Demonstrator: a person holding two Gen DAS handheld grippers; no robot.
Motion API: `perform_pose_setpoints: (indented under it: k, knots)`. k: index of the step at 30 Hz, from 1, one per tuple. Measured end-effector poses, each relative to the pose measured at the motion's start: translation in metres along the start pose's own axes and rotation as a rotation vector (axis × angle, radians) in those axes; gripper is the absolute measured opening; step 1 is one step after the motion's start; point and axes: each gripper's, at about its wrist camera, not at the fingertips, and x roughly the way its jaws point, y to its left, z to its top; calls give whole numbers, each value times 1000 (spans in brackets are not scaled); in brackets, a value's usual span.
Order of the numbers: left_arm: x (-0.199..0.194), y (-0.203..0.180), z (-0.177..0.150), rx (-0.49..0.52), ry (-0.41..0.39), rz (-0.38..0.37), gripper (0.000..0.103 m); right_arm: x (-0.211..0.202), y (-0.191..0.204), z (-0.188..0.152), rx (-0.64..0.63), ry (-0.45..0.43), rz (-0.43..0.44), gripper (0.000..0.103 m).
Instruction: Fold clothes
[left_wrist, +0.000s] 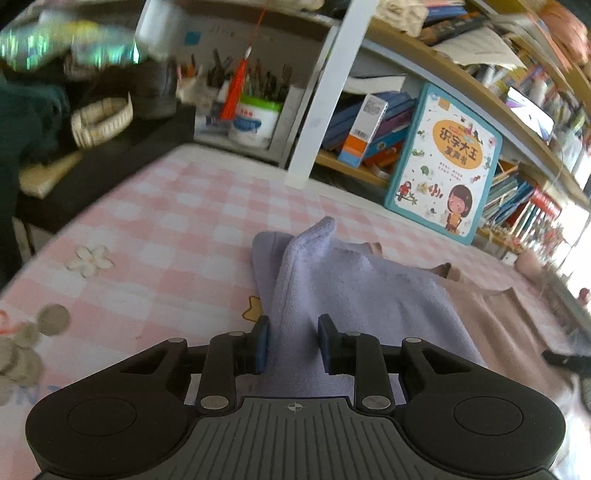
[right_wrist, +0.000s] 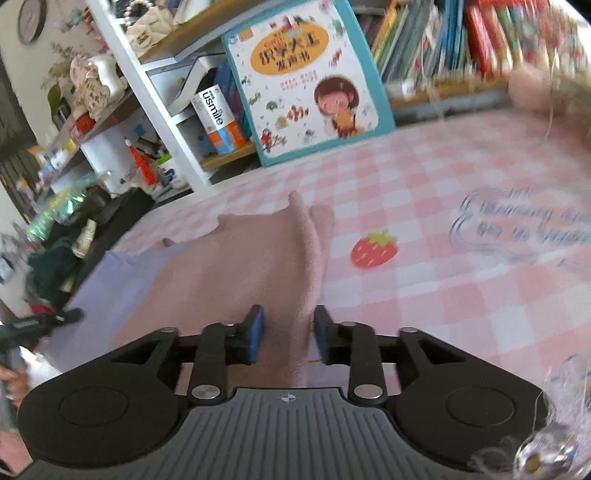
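Left gripper: your left gripper (left_wrist: 293, 345) has its blue pads apart, with a raised ridge of the lavender cloth (left_wrist: 332, 288) running up between them; whether the pads press on the fabric I cannot tell.
Right gripper: your right gripper (right_wrist: 288, 338) also shows its pads apart, a fold of the pink cloth (right_wrist: 258, 266) lying between them; here too I cannot tell whether the fabric is pinched.
Cloth position: both cloths lie side by side on the pink-and-white checked sheet (left_wrist: 177, 221), lavender on your left, pink on your right, the two touching along one seam.
Long axis: each lifted fold runs straight away from your gripper toward the bookshelf (right_wrist: 177, 122); the lavender tip points at the far edge of the sheet, and the pink fold ends in a small peak near that same edge.
Sheet prints: a red strawberry (right_wrist: 373, 249) sits just right of the pink cloth; a white flower (left_wrist: 90, 260) lies well to the left of the lavender one. Blue lettering toward the sheet's right edge is too blurred to read.
Readable labels: the white-and-orange box (right_wrist: 218, 120) on the shelf reads "usmile".
Book: the teal-framed children's book (left_wrist: 443, 162) leans at the far edge of the sheet, its orange oval carrying Chinese characters, with a cartoon girl below.
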Motion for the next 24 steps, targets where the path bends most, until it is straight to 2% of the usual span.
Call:
perform_pose_setpoints:
  k: [1,3,5,8,12,17,21,24]
  knots:
    - [-7,-5,-1,28,-17,21,37,-6,4,0,-40,-25,-25,36]
    - [-24,-17,-5,68,-53,51,56,-21,16,-2,-144,-83,-63,45]
    - [-41,-27,-9,92,-85,72,67,-35,28,-5,-251,-137,-89,49]
    - [-64,-38,-15,74,-114,71,70,-47,44,-12,-371,-173,-69,50]
    - [-88,-40,-22,-18,-132,39,79,-53,59,-24,-456,-171,-21,51]
    - [-98,-37,-33,-110,-81,22,79,-50,60,-40,-477,-114,67,51]
    - [-93,-34,-45,-187,-26,-10,79,-45,56,-44,-475,-81,90,51]
    - [-84,-30,-54,-292,10,-31,79,-42,50,-42,-445,-73,106,51]
